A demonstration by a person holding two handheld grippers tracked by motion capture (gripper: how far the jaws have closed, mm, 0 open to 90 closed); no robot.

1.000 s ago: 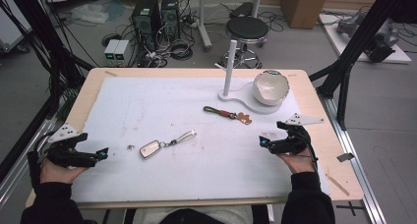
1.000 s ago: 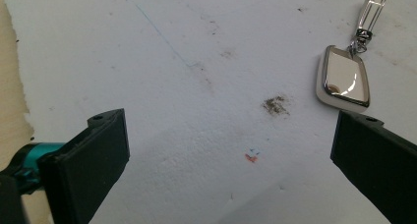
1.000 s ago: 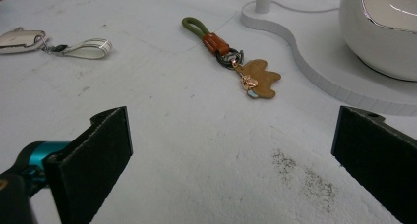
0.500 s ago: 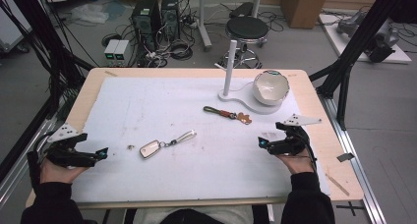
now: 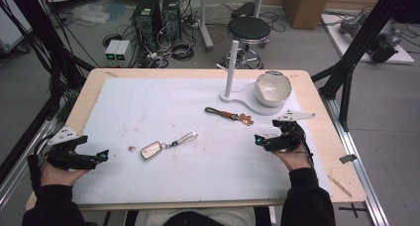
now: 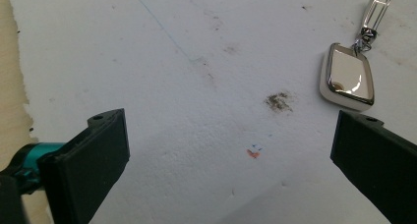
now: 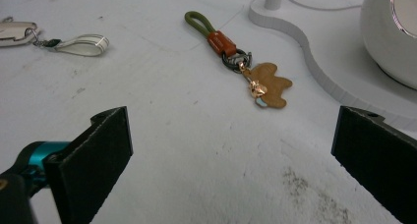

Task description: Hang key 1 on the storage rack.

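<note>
**Both key rings lie loose; no pick-up begun**

The silver key fob (image 5: pixel 151 150) with its metal clip lies flat on the white mat, left of the worktop (image 5: pixel 317 112) centre and toward the near edge. The olive-strap key ring (image 5: pixel 229 115), with an orange collar and a tan charm, lies right of centre, just beside the white stand base (image 5: pixel 247 101) near the far right corner. That base carries an upright post (image 5: pixel 230 67) and a white bowl (image 5: pixel 271 87).

The left hand-held gripper (image 5: pixel 101 155) hovers near the near left corner, jaws spread wide, the fob ahead of it and apart. The right hand-held gripper (image 5: pixel 258 139) sits by the right edge, jaws likewise spread, holding nothing, the strap ring ahead of it.

Assessment: work appears at its start. Neither ring is grasped or hung on the post; approach, grip and placement all remain.
</note>
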